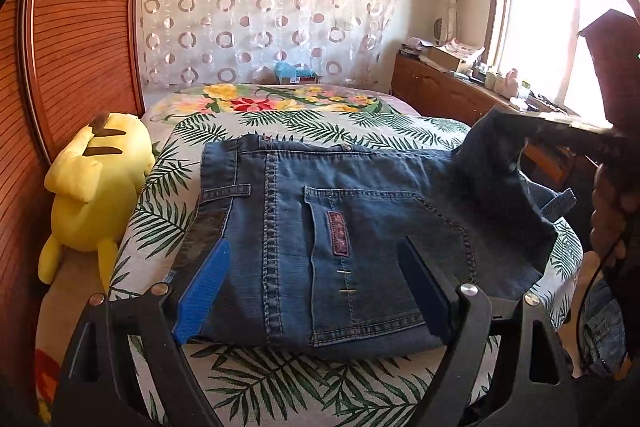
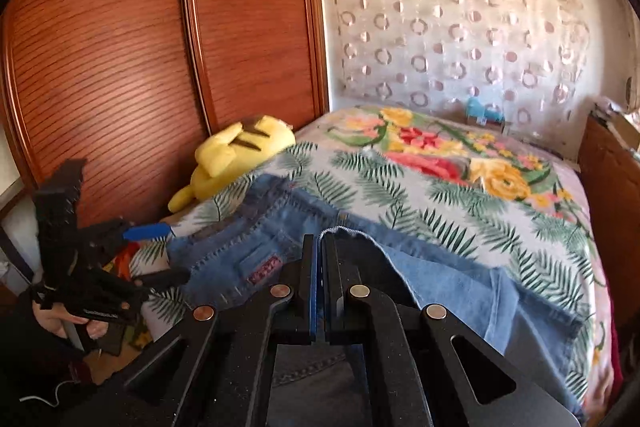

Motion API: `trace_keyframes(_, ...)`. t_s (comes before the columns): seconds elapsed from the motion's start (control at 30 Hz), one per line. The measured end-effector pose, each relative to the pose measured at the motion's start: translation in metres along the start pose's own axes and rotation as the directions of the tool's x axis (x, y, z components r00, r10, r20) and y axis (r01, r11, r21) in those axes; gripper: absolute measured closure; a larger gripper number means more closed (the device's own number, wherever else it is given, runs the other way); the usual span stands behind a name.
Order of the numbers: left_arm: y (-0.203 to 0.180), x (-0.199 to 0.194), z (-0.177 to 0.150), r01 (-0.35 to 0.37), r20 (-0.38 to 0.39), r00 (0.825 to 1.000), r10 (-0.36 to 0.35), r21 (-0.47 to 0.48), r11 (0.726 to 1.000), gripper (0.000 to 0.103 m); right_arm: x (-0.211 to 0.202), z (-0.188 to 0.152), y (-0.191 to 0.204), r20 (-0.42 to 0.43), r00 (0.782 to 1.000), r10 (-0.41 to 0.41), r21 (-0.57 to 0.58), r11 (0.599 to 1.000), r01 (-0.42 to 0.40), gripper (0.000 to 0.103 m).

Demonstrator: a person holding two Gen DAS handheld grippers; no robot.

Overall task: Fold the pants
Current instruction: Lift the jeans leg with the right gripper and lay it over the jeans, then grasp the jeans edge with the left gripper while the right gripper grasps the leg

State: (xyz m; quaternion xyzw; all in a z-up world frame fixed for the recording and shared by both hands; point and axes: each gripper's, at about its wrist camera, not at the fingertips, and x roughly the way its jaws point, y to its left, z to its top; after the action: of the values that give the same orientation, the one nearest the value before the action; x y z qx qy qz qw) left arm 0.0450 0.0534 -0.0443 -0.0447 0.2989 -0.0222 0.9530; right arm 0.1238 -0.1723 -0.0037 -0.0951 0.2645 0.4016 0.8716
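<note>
Pants (image 1: 360, 227): blue jeans lying on the bed, with the waist end toward the yellow toy and a back pocket facing up. One leg end is lifted up off the bed on the right side.

Bed (image 1: 280, 379): covered by a sheet with green leaves and big bright flowers. The pants lie on the near part of it.

Left gripper (image 1: 316, 291): its two fingers are spread wide. It hovers over the pocket part of the pants, one blue finger (image 1: 204, 291) on each side. The fingers do not squeeze the cloth.

Right gripper (image 2: 321, 267): its fingers are pressed together and pinch the hem of the pant leg (image 2: 460, 279). The leg hangs down from the gripper in a soft fold. In the left wrist view the gripper shows as a dark blurry shape at the right edge, holding the cloth up.

Hands: a hand (image 2: 60, 323) holds the left gripper's handle at the lower left of the right wrist view.

Yellow toy (image 1: 92, 195): a soft plush lying at the edge of the bed, next to the wardrobe (image 1: 80, 27). It is just beside the waist end of the pants.

Wardrobe: brown wood with thin lines, to the left of the bed.

Curtain (image 1: 260, 7): see-through, with rings on it, at the far end of the bed.

Window (image 1: 552, 27): bright, on the right, above a low wooden cabinet (image 1: 448, 91) with small things on top.
</note>
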Motion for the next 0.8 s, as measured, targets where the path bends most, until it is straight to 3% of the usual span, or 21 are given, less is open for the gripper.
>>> trace_keyframes(0.1,-0.003,0.001,0.000,0.005,-0.004,1.000,-0.005,0.007,1.000,0.017,0.009,0.004,-0.005,-0.023,1.000,0.003,0.043,0.999,-0.002,0.101)
trace_keyframes(0.17,-0.004,0.002,0.000,0.007,-0.008,1.000,-0.007,0.008,1.000,0.017,0.013,0.008,-0.005,-0.028,0.999,-0.026,0.052,0.998,0.028,0.090)
trace_keyframes(0.23,-0.003,0.004,0.000,0.008,-0.011,1.000,-0.008,0.008,1.000,0.017,0.009,0.012,-0.004,-0.019,0.999,-0.044,0.061,0.997,0.045,0.069)
trace_keyframes(0.3,-0.004,0.006,0.000,0.013,-0.014,1.000,-0.013,0.009,1.000,0.017,0.005,0.016,-0.006,-0.004,0.999,-0.054,0.067,0.996,0.054,0.058)
trace_keyframes(0.53,-0.016,0.013,0.003,0.040,-0.021,0.999,-0.039,0.028,0.999,0.017,-0.023,0.008,-0.017,0.022,0.988,-0.153,0.059,0.987,0.152,0.056)
trace_keyframes(0.8,-0.044,0.036,0.014,0.113,-0.052,0.993,-0.109,0.077,0.991,0.017,-0.011,-0.018,-0.033,-0.082,0.968,-0.236,0.084,0.966,0.243,0.056)
